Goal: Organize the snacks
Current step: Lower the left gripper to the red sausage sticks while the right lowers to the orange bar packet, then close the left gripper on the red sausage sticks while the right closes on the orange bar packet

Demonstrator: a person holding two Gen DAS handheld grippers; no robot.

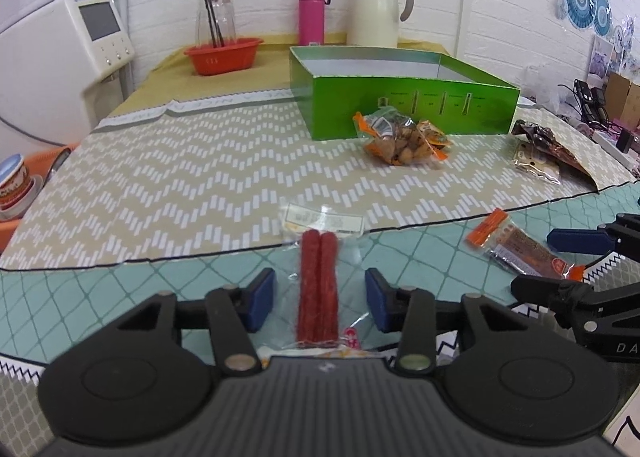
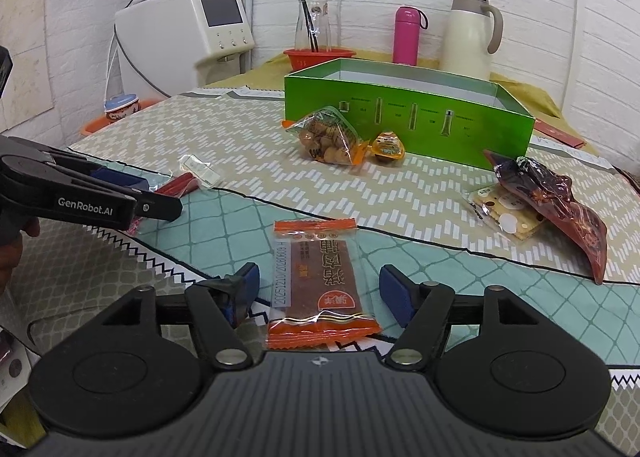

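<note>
A clear pack with two red sausage sticks (image 1: 318, 285) lies on the teal cloth between the blue pads of my left gripper (image 1: 320, 299), which is open and clear of it on both sides. An orange-brown snack bar (image 2: 320, 285) lies between the pads of my right gripper (image 2: 320, 293), which is also open and not touching it. Each gripper shows in the other's view: the right gripper (image 1: 532, 260) around the bar (image 1: 520, 253), the left gripper (image 2: 162, 195) at the sausage pack (image 2: 180, 183). The open green box (image 1: 412, 109) (image 2: 400, 125) stands farther back.
A bag of nuts (image 2: 328, 137) and a small orange packet (image 2: 387, 147) lie before the box. A dark red pouch (image 2: 560, 209) rests on a cracker pack (image 2: 504, 213) at the right. At the back stand a red basket (image 1: 222, 55), a pink bottle (image 1: 312, 15) and a cream jug (image 1: 374, 5).
</note>
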